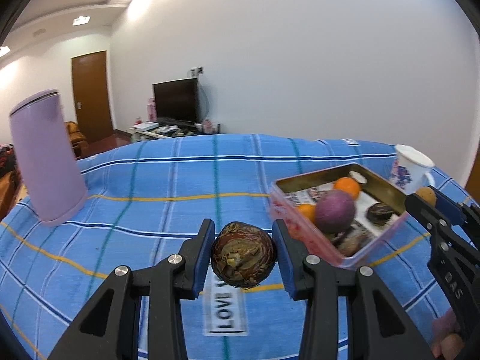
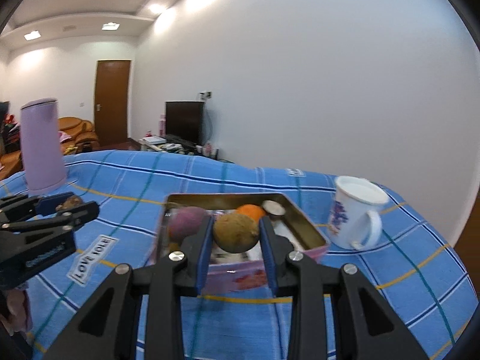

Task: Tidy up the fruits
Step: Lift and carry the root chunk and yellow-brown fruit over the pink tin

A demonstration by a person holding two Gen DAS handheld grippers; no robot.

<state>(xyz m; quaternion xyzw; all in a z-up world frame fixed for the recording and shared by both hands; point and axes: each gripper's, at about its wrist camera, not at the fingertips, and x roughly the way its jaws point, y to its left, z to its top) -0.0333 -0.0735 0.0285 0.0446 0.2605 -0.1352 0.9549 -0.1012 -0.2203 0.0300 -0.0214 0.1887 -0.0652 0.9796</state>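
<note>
Tin [image 2: 303, 225] contents partly hidden behind right hand-held gripper [image 2: 237, 237].

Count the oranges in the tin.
2. One orange lies near the tin's far wall, the other orange by its near left wall beside the purple fruit. More may be hidden.

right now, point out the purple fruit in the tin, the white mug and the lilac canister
purple fruit [image 1: 335, 211], left wrist view, middle of its round face
white mug [image 2: 355, 213], right wrist view, side wall beside the flower print
lilac canister [image 1: 45, 162], left wrist view, middle of its side
</note>
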